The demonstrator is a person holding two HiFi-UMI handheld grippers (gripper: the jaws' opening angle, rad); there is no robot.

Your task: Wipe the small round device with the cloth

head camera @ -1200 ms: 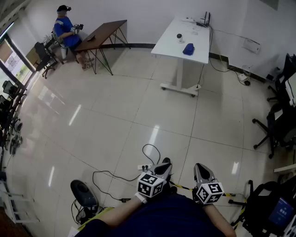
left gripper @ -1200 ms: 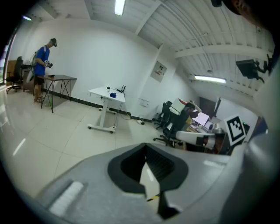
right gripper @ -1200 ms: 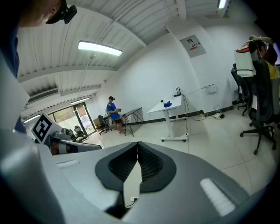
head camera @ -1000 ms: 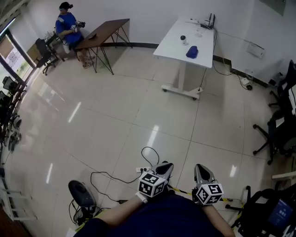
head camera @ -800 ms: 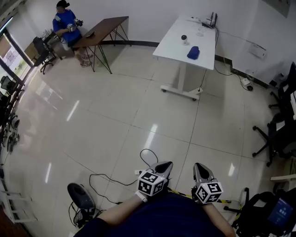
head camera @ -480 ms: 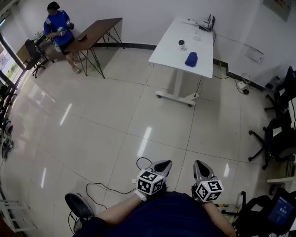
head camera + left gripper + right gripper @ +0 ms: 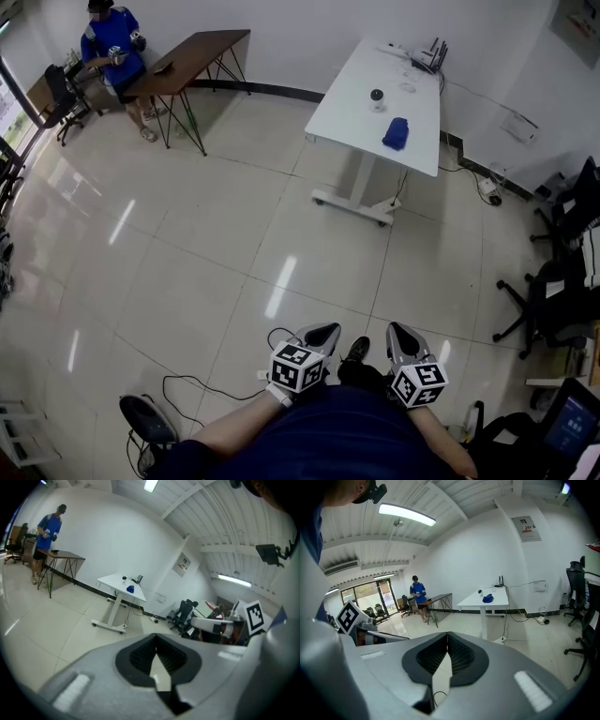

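Nothing of the task is done yet. The left gripper (image 7: 320, 335) and the right gripper (image 7: 401, 336) are both pressed together on nothing, close in front of the person's body. The blue cloth (image 7: 395, 133) lies on the white desk (image 7: 349, 111) far ahead of both grippers, and the small round device (image 7: 378, 96) sits just beyond it. Reaching the desk, taking the cloth and wiping all remain. Open floor (image 7: 234, 234) lies between. A loose cable (image 7: 192, 382) trails left of the left gripper, and office chairs (image 7: 548, 300) stand right of the right gripper. A person (image 7: 108, 42) sits at a brown desk (image 7: 197, 52) far left. None of these seems to block the way.
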